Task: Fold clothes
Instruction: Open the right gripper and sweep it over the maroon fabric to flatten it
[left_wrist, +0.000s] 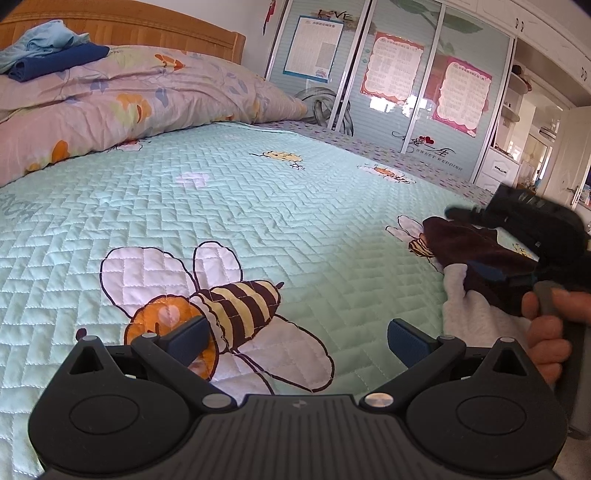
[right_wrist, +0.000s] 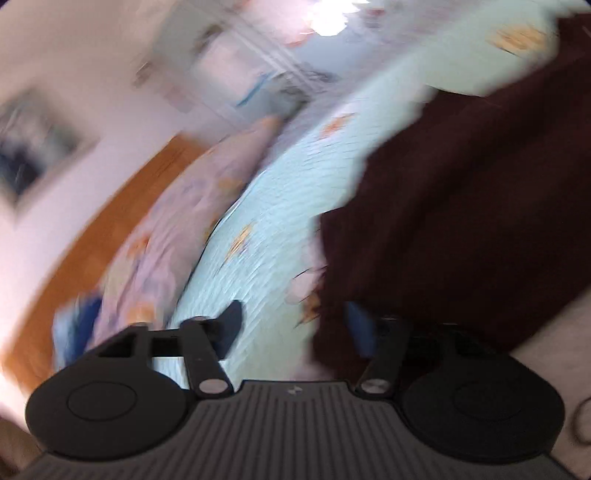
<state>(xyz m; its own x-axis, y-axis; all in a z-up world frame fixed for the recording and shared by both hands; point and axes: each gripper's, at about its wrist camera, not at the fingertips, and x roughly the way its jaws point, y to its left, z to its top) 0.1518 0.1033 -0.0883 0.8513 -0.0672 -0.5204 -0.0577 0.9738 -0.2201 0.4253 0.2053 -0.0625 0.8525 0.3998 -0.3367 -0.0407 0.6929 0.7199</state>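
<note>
- Left gripper (left_wrist: 297, 336) hovers over the bee-print quilt (left_wrist: 258, 192), its jaws spread wide and holding nothing.
- Right gripper (right_wrist: 291, 325) also looks spread, one finger on either side of the edge of the dark maroon garment (right_wrist: 461, 206); heavy blur keeps me from telling whether it grips the cloth.
- From the left gripper, the maroon garment (left_wrist: 476, 254) lies well off to the right and a little ahead, partly over a white cloth (left_wrist: 476, 314).
- Its long axis seems to run away from the left gripper, up the bed, judged loosely.
- Right hand (left_wrist: 546, 325) is clearly nearer, so the next grab probably falls to it.
</note>
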